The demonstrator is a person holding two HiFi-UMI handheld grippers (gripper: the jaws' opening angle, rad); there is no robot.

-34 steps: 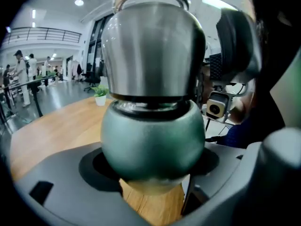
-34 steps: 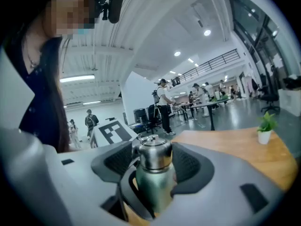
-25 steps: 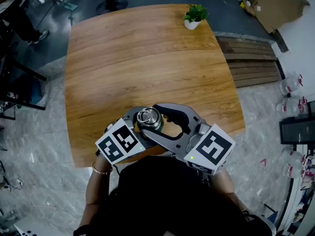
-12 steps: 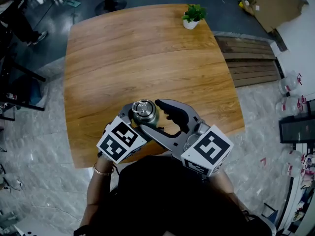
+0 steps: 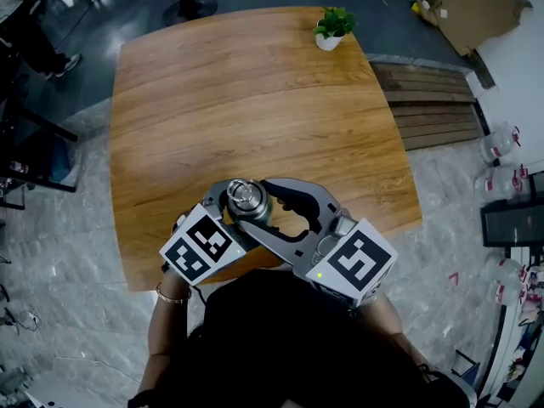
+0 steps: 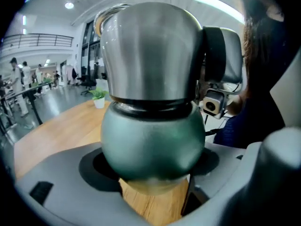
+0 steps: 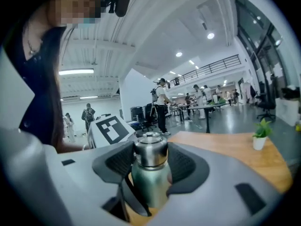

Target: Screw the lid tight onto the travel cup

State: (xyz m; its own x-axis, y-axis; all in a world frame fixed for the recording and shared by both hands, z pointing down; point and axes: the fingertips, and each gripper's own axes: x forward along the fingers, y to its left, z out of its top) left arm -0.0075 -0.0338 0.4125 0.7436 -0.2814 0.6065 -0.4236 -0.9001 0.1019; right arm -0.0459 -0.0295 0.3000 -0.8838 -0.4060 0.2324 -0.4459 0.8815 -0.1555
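Nearest, at the lower edge of the head view, is the person's dark top [image 5: 289, 338]. Just past it the two tools meet over the near edge of the wooden table [image 5: 255, 100].

The left gripper [image 6: 150, 166] is clamped on the round green body of the travel cup [image 6: 153, 140]. The right gripper [image 7: 151, 166] reaches in from the other side. Its jaws stand wide and have just been closing, with the steel lid [image 7: 150, 149] between them. The ribbed pads [image 7: 120, 161] lie against the lid on both sides. The lid sits on top of the cup, so nothing inside can be seen. Wood shows under the cup, but I cannot tell whether the base rests on it.

The tabletop beyond is bare brown planks as far as a small white pot [image 5: 330, 42] at the far edge, which holds a leafy green plant [image 5: 337, 21].

Pale marbled floor [image 5: 59, 253] runs around the table. To the right lie a slatted wooden pallet [image 5: 438, 109], some clear plastic jugs [image 5: 501, 147] and a brown cardboard box [image 5: 480, 7] whose contents I cannot make out.

The gripper views open onto a big bright hall. People [image 7: 162, 105] stand by long tables, with a railed gallery [image 7: 207, 67] and ceiling lamps [image 7: 210, 36] above them.
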